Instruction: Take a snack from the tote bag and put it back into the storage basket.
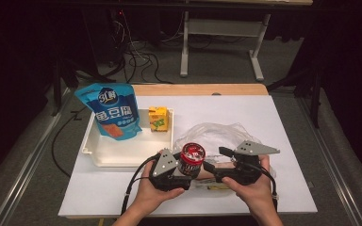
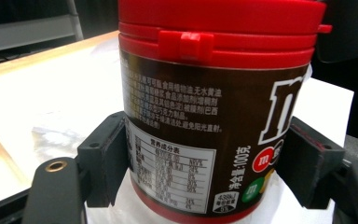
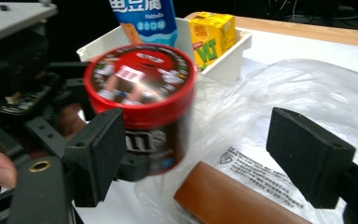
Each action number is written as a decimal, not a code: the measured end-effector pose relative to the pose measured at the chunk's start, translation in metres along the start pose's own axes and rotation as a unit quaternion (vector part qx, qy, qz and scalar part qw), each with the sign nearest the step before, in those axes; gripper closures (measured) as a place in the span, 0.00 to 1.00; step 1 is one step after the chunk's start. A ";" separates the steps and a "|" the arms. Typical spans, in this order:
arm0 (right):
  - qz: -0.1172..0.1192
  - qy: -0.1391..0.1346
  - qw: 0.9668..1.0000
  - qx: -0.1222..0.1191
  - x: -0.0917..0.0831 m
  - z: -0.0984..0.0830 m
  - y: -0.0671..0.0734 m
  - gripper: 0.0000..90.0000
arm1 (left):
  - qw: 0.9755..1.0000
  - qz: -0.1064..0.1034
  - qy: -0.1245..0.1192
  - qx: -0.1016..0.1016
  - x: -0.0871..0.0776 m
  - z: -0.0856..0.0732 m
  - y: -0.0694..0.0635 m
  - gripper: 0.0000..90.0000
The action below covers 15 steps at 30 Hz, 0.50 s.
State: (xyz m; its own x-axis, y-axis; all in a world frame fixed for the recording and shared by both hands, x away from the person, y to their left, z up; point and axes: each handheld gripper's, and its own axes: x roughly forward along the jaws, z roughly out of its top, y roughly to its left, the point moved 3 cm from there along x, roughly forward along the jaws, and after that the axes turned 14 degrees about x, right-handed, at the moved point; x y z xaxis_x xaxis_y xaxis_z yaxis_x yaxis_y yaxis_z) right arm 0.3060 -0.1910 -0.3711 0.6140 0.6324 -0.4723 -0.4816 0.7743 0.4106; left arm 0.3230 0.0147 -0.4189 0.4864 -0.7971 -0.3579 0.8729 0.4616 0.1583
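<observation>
A brown candy can (image 1: pixel 192 159) with a red lid stands upright between the jaws of my left gripper (image 1: pixel 188 172), near the table's front edge. In the left gripper view the can (image 2: pixel 214 107) sits between both black pads (image 2: pixel 105 158), which press on its sides. My right gripper (image 1: pixel 216 160) is just to the right of the can, jaws wide apart. In the right gripper view the can (image 3: pixel 142 102) is behind the left pad (image 3: pixel 98 154). A clear plastic bag (image 3: pixel 307 88) and a brown box (image 3: pixel 233 200) lie between and beyond its jaws, untouched.
A white tray (image 1: pixel 122 157) at the left holds a blue pouch (image 1: pixel 113 110) leaning upright and a yellow juice box (image 1: pixel 158 117). The crumpled plastic bag (image 1: pixel 217 134) spreads over the table's middle. A wooden strip (image 1: pixel 198 89) edges the far side of the table.
</observation>
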 end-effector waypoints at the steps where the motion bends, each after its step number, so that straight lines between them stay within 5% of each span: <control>1: -0.003 -0.001 1.000 0.002 -0.001 0.000 -0.002 0.23 | 1.000 0.000 0.000 0.000 0.000 0.000 0.000 0.29; 15: -0.041 -0.010 0.999 0.022 -0.002 -0.005 -0.031 0.26 | 0.999 0.029 -0.016 -0.015 -0.022 0.000 0.022 0.29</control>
State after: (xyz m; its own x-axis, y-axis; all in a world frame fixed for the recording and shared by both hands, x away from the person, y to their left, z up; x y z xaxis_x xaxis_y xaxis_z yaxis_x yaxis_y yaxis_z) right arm 0.3169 -0.2156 -0.3864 0.6623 0.5659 -0.4910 -0.4011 0.8213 0.4057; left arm 0.3314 0.0423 -0.4076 0.5377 -0.7803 -0.3193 0.8418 0.5184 0.1506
